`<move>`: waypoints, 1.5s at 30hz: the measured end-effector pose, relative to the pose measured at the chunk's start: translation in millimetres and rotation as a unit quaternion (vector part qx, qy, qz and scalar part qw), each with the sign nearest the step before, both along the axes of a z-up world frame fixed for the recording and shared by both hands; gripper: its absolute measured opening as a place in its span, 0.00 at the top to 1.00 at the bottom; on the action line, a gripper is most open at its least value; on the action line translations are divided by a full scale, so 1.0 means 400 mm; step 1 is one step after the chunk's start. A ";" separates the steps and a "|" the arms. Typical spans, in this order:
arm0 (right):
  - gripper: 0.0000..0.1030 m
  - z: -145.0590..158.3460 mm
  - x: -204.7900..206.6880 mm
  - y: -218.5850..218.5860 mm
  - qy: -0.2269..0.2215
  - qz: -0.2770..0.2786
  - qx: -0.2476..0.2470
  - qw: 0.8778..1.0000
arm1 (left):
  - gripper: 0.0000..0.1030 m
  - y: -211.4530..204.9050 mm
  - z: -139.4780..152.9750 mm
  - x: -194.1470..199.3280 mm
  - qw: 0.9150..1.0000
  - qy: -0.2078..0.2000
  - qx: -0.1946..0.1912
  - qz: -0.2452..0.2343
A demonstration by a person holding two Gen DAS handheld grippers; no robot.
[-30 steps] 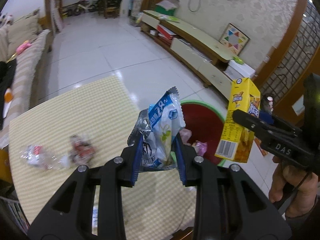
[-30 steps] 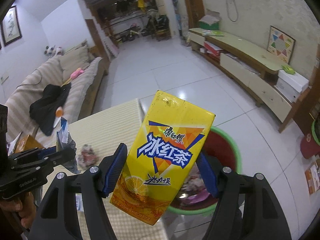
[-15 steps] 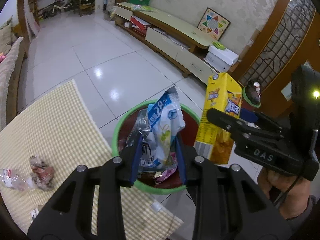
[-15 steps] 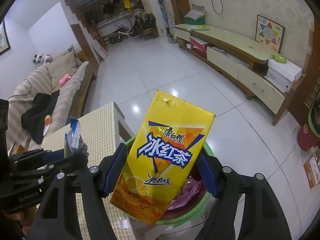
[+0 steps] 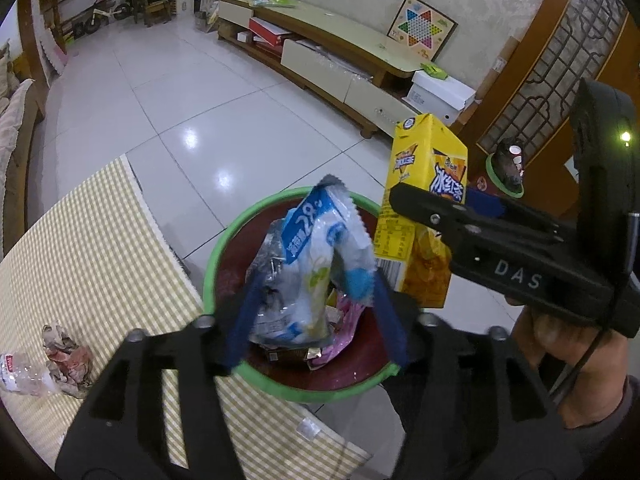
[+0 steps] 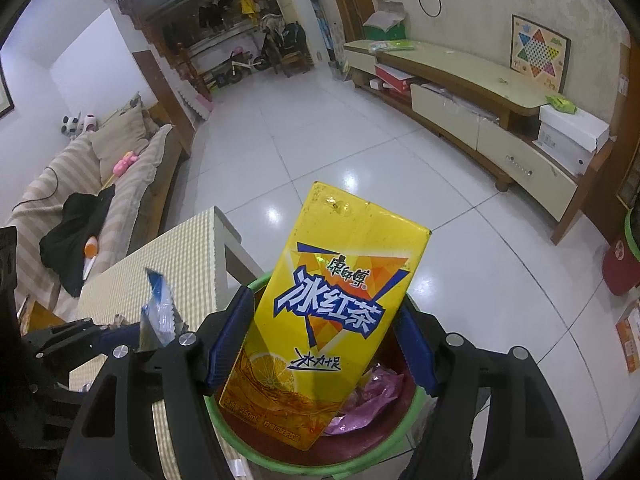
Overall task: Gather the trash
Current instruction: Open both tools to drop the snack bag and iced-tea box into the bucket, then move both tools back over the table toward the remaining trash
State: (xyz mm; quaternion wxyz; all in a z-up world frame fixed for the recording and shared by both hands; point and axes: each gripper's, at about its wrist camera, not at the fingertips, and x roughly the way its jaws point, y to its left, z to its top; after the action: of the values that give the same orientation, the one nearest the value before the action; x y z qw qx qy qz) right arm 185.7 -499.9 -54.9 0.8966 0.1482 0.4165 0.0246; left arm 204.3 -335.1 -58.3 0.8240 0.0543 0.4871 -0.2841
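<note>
Right over the green-rimmed dark-red plastic bin [image 5: 224, 248], both claws are hanging with their trash. The left gripper [image 5: 312, 308] has just been spreading its jaws, and the crinkly blue-and-white foil snack bag [image 5: 312, 264] sits loose between them, standing tall, mouth of the bin straight below. The right gripper [image 6: 320, 344] is clamped on the yellow iced-tea carton [image 6: 332, 304], long axis upright and leaning a bit, bottom corner already inside the rim. I'd guess the bag goes in first. The left camera also catches crumpled wrappers [image 5: 64, 354] left on the checked tablecloth [image 5: 100, 248] beside the bin; the right camera doesn't show those.
</note>
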 end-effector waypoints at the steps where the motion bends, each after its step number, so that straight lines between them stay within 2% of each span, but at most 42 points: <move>1: 0.34 -0.003 0.001 -0.001 0.000 -0.001 0.002 1.000 | 0.29 0.005 -0.001 0.000 1.000 -0.002 0.001 0.002; 3: 0.19 -0.003 0.005 -0.004 0.000 -0.002 0.004 1.000 | 0.19 0.014 -0.005 0.003 1.000 0.001 -0.001 0.005; 4: 0.17 -0.001 0.002 -0.003 -0.004 -0.005 0.002 1.000 | 0.14 0.019 -0.007 0.004 1.000 0.001 0.000 0.009; 8: 0.11 0.003 0.001 0.000 -0.006 -0.008 0.003 1.000 | 0.09 0.039 -0.011 0.006 1.000 0.007 0.000 0.016; 10: 0.10 0.007 -0.002 0.005 -0.006 -0.009 0.003 1.000 | 0.06 0.048 -0.010 0.005 1.000 0.007 0.000 0.019; 16: 0.10 0.030 -0.013 0.018 -0.012 -0.008 -0.001 1.000 | 0.05 0.074 0.006 -0.011 1.000 0.002 0.000 0.024; 24: 0.09 0.076 -0.047 0.080 -0.024 0.009 -0.009 1.000 | 0.05 0.169 0.051 -0.058 0.999 -0.016 -0.005 0.048; 33: 0.09 0.103 -0.100 0.228 -0.026 0.049 -0.017 0.998 | 0.05 0.352 0.092 -0.126 0.994 -0.032 -0.010 0.108; 45: 0.09 0.095 -0.124 0.506 -0.017 0.133 -0.019 0.991 | 0.05 0.668 0.087 -0.225 0.975 -0.030 -0.009 0.219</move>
State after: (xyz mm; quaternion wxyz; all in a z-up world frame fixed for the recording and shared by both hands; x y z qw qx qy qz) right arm 135.9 -297.4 -16.8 0.8951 0.0738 0.4175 0.1382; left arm 114.3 -68.0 -23.5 0.8812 -0.0526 0.4592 -0.0994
